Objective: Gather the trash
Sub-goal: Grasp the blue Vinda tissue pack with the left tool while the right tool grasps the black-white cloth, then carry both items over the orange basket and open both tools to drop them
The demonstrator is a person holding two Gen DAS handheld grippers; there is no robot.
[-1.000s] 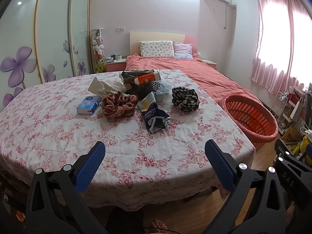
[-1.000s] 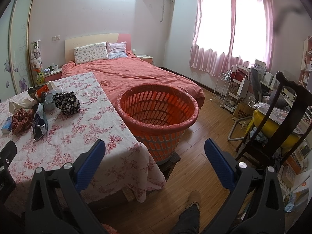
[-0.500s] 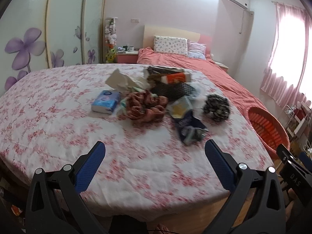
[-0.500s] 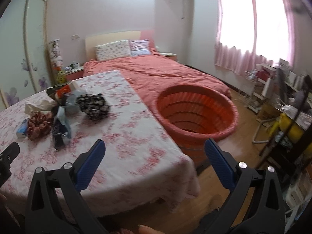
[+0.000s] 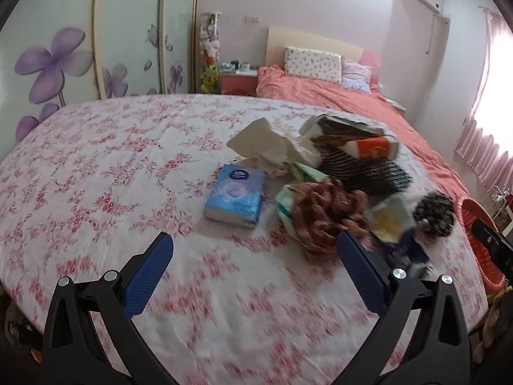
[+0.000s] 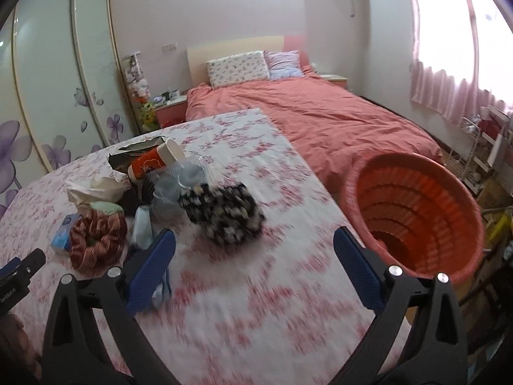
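Trash pile (image 5: 323,173) sits on the floral tablecloth (image 5: 128,160), ahead of the left gripper (image 5: 253,263) and mostly off toward its right finger. Both grippers have their jaws spread wide with nothing between the blue pads, so nothing's picked up.

From the left wrist view: a blue tissue pack (image 5: 235,195) lies just ahead of the gap between the jaws, a bit right of centre. The red striped scrunchie (image 5: 330,208) is right in front of the right finger's tip, and past it there's crumpled white paper (image 5: 272,147), a black mesh thing (image 5: 365,170) and an orange cup (image 5: 373,147) on its side. A snack wrapper (image 5: 394,224) and a black-and-white patterned bundle (image 5: 433,213) lie further right, beyond that same finger. It's all a bit motion-blurred, so I can't read any labels.

From the right wrist view: the right gripper (image 6: 255,263) hangs over the table edge. The patterned bundle is straight ahead between the jaws, slightly toward the left finger. The rest of the pile is off beyond the left finger. The orange laundry basket (image 6: 455,199) stands beside the table, just past the right finger, and looks empty inside. A bed (image 6: 320,118) with a coral cover is further back, ahead of the jaws.
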